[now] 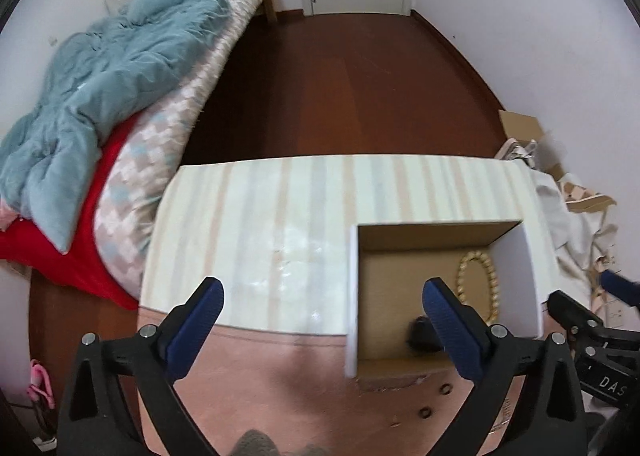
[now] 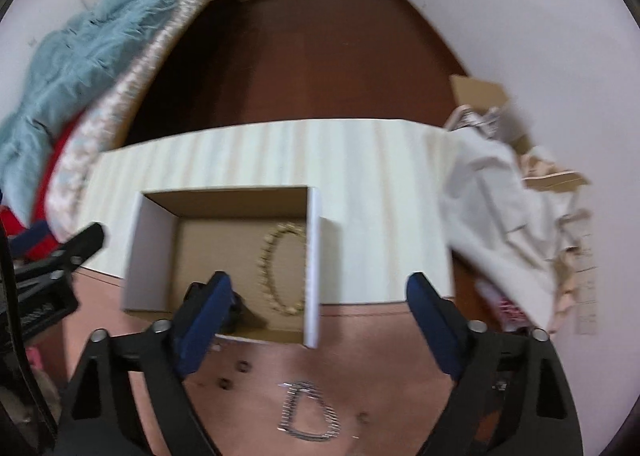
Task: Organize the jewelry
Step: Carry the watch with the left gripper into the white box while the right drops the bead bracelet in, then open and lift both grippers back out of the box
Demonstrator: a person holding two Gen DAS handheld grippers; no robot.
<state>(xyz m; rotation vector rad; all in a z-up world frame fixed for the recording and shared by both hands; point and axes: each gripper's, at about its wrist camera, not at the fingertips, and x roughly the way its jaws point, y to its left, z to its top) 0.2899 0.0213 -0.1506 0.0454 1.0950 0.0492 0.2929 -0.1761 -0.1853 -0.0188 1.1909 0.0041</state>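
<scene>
An open cardboard box [image 1: 353, 296] with white outer walls stands on the table. Inside it lie a loop of gold beads [image 1: 476, 254] and a small dark object [image 1: 418, 333], partly hidden behind a finger. My left gripper [image 1: 323, 288] hangs open over the box's left wall with nothing between its fingers. My right gripper [image 2: 319, 282] is open too, straddling the right wall of the box [image 2: 148, 248], with the gold beads [image 2: 264, 268] just left of that wall. In front of the box, on the pink surface, lie a silver chain bracelet [image 2: 308, 412] and two small dark rings [image 2: 243, 366].
The table top [image 1: 256, 216] is striped at the back and pink in front. A bed with a teal quilt [image 1: 120, 68] runs along the left. A white cloth [image 2: 492, 208] and cardboard boxes [image 2: 480, 92] pile up at the right. Dark wood floor [image 1: 352, 76] lies beyond.
</scene>
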